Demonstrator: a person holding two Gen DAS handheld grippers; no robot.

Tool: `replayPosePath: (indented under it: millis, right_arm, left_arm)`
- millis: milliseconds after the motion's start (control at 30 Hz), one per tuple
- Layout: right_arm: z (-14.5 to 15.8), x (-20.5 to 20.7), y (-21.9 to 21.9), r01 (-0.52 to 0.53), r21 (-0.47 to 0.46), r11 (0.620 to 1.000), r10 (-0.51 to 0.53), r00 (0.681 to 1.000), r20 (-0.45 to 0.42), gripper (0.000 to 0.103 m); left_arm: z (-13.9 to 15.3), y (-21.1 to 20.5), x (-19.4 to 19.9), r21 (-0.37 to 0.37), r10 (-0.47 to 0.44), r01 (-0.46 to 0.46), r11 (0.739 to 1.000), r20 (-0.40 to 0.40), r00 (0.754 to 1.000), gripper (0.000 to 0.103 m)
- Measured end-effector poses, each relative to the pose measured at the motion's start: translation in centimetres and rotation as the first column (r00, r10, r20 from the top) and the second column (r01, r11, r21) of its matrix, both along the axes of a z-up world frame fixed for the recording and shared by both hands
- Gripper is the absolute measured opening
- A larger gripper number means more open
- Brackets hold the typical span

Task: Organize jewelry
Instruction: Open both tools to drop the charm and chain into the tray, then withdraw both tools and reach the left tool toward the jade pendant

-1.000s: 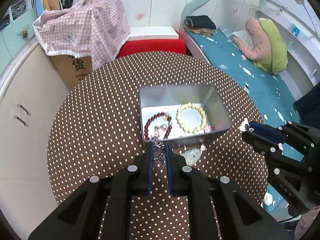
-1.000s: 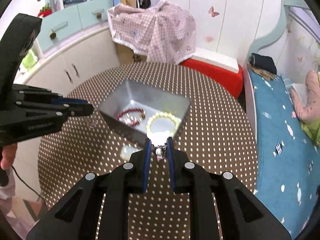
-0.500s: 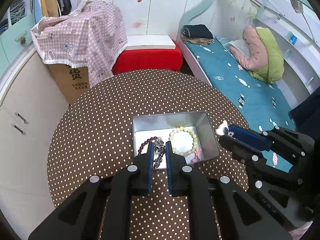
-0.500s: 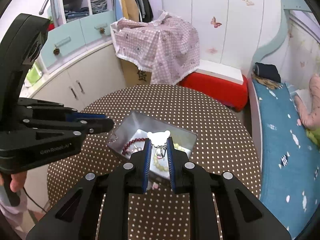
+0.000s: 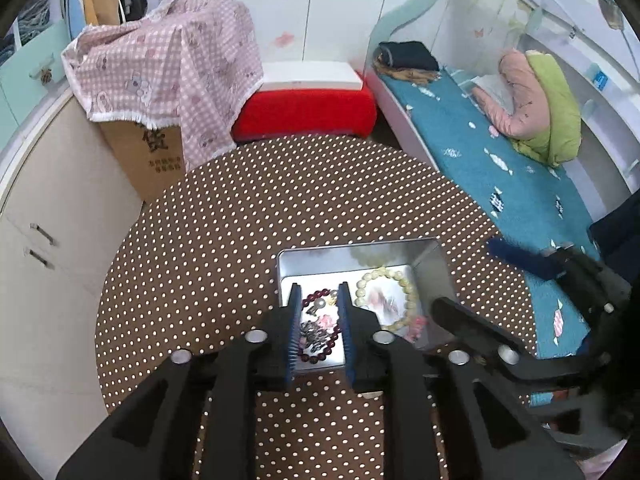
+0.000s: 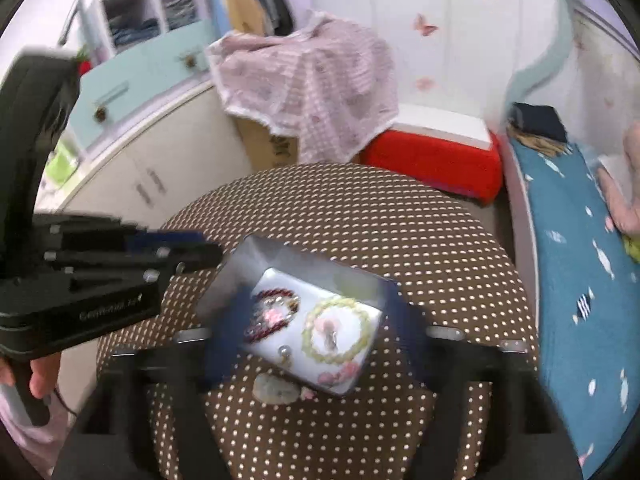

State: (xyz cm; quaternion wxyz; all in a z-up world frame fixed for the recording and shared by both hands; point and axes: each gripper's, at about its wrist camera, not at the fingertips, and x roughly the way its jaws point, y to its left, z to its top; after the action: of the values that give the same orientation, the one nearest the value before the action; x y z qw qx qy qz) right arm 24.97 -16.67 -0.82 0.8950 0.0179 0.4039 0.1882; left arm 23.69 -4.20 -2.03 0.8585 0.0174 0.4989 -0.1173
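Observation:
A silver tin tray [image 5: 434, 260] [image 6: 248, 252] sits on the round polka-dot table [image 5: 240, 220]. In it lie a dark red bead bracelet [image 5: 320, 354] [image 6: 276, 294], a pale yellow bead bracelet [image 5: 384, 276] [image 6: 340, 354], a silver chain [image 5: 312, 336] and small pink charms [image 6: 332, 376]. My left gripper [image 5: 319, 300] is open above the tray, with nothing between its fingers. My right gripper [image 6: 316, 308] is blurred, spread wide open over the tray and empty. A pale stone pendant [image 6: 276, 390] lies on the table just in front of the tray.
A cardboard box under a pink checked cloth [image 5: 168, 64] and a red stool [image 5: 304, 108] stand behind the table. A bed with a teal cover [image 5: 500, 168] runs along the right. White cabinets [image 5: 48, 208] are at the left.
Both grippers have opened. The silver chain dropped from the left gripper into the tray, and the bear charm dropped from the right gripper into the tray. Both grippers rose higher above the table.

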Motion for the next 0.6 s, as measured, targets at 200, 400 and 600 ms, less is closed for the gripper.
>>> replayPosePath:
  millis: [200,400,600]
  right_arm:
    - [-0.4,-0.1,-0.6,0.004,-0.002,1.0,-0.004,1.0,-0.006,0.073]
    - [-0.5,-1.0,-0.7,0.01,-0.008,1.0,-0.01,1.0,-0.018,0.073]
    - [-0.6,-2.1,-0.9,0.012,-0.014,1.0,-0.012,1.0,-0.021,0.073]
  left_arm:
    - [-0.8,0.7,0.1,0.008,0.017,-0.017,1.0,-0.014,1.0,0.035]
    - [-0.9,0.7,-0.7,0.015,0.016,-0.016,1.0,-0.011,1.0,0.043]
    - [-1.2,0.8,-1.4,0.02,0.014,-0.014,1.0,-0.025,1.0,0.047]
